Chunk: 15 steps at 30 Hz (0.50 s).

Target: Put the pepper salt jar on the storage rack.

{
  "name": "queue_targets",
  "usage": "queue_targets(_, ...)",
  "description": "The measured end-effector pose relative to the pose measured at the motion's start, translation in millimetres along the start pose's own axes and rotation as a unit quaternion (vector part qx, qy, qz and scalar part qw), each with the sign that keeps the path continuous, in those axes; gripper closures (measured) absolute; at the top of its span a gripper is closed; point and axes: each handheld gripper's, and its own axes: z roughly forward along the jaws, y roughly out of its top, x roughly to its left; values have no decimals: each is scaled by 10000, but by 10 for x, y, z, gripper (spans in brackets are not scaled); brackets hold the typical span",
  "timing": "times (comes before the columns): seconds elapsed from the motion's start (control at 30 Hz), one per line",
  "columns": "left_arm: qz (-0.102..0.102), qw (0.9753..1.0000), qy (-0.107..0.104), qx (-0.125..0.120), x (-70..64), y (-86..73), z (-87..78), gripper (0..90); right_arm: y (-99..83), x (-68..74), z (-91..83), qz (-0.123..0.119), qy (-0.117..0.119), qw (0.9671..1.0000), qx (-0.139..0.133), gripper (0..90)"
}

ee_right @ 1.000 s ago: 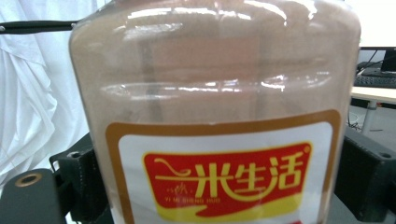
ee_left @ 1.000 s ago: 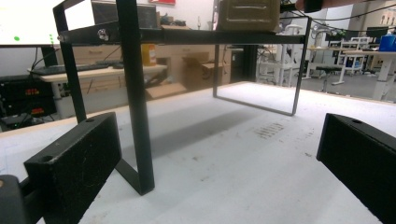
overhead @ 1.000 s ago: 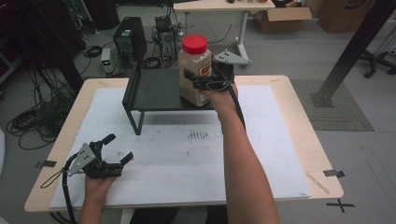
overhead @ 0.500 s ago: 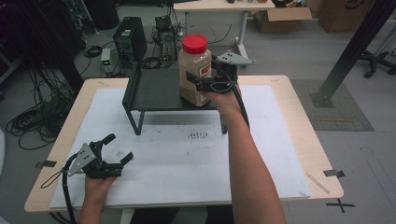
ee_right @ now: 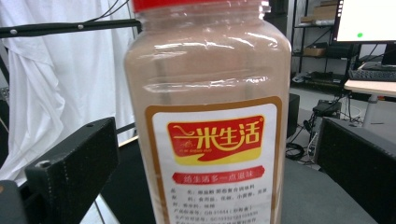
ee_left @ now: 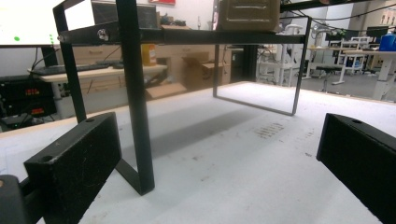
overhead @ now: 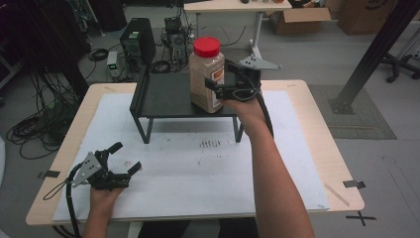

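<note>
A tall clear jar (overhead: 204, 74) of brownish powder with a red lid stands upright on the right end of a black metal shelf (overhead: 168, 94). My right gripper (overhead: 219, 89) is open at the jar's right side. In the right gripper view its jaws flank the labelled jar (ee_right: 210, 70) with a gap on each side. My left gripper (overhead: 126, 156) rests open near the table's front left, with nothing between its fingers. In the left gripper view it faces the shelf's front leg (ee_left: 135, 93), and the jar's base (ee_left: 247, 14) shows on top.
A white mat (overhead: 198, 168) covers the wooden table (overhead: 337, 163). The shelf stands on thin legs at the back centre, with open room beneath it. Beyond the table's far edge, computer gear and cables (overhead: 143, 44) lie on the floor.
My right gripper has edged slightly to the right beside the jar. The jar and my left gripper have stayed in place.
</note>
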Motion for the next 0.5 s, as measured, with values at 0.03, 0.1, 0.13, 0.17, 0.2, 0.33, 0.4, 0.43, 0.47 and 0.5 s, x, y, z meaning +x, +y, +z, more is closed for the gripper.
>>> queue_targets(0.03,1,10000,0,0,0,0,0,2,10,14,-38,-23,28,10000,-5,0)
queue_targets(0.1,2,10000,1,1,0,0,0,2,15,23,-58,-42,62,10000,-29,0)
queue_targets(0.13,6,10000,-1,2,0,0,0,3,19,33,-80,-74,115,9999,-66,0)
queue_targets(0.17,6,10000,-1,1,0,0,0,3,21,45,-105,-109,158,9998,-95,0)
queue_targets(0.2,8,10000,-2,5,0,0,0,2,14,62,-135,-135,197,9997,-103,0)
queue_targets(0.33,6,10000,-1,5,0,0,0,3,-8,100,-185,-191,298,9993,-147,0)
queue_targets(0.4,1,10000,0,2,0,0,1,2,-17,111,-200,-193,325,9991,-168,0)
queue_targets(0.43,1,10000,-1,2,0,0,0,2,-35,129,-230,-186,367,9990,-186,0)
queue_targets(0.47,4,10000,-3,2,1,1,1,2,-35,129,-230,-186,367,9990,-186,0)
queue_targets(0.5,4,10000,-2,1,0,0,1,3,-56,145,-266,-206,419,9986,-237,0)
